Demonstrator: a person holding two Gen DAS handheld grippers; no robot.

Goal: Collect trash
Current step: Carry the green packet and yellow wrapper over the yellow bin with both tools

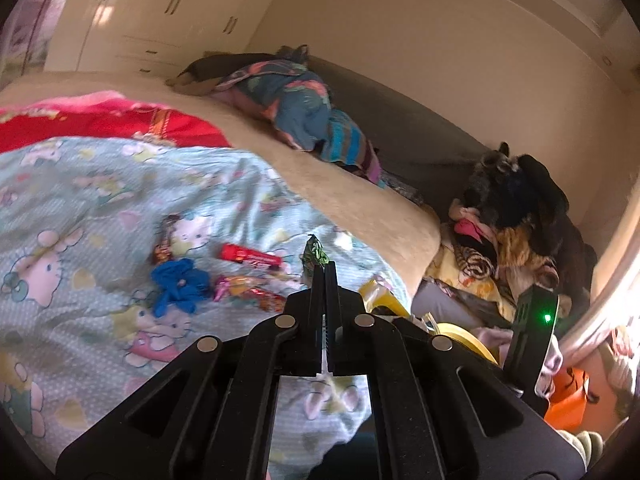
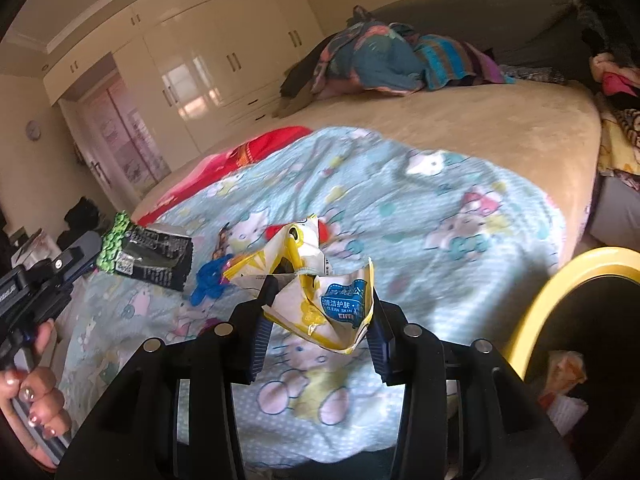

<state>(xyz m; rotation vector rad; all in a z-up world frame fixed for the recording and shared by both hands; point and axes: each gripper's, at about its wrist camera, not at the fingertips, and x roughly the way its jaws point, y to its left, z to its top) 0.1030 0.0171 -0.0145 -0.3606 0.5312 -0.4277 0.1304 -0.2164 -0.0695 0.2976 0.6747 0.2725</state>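
My left gripper point(image 1: 325, 270) is shut on a green and black wrapper point(image 1: 315, 255), held above the cartoon-print blanket point(image 1: 100, 184); the wrapper also shows in the right wrist view point(image 2: 152, 258). My right gripper point(image 2: 320, 292) is shut on a crumpled yellow and white wipes packet point(image 2: 320, 292), held above the blanket point(image 2: 440, 208). On the blanket lie a blue glove point(image 1: 178, 285), a red wrapper point(image 1: 250, 257), a pink and orange wrapper point(image 1: 250, 291) and a brown candy wrapper point(image 1: 164, 245). A yellow-rimmed bin point(image 2: 560, 292) stands at the right.
The beige bed point(image 2: 480, 120) carries a red blanket point(image 1: 120, 122) and a heap of clothes point(image 1: 304, 112). More clothes point(image 1: 508, 232) are piled beside the bed. An orange bag point(image 1: 568, 400) lies on the floor. White wardrobes point(image 2: 208, 60) line the far wall.
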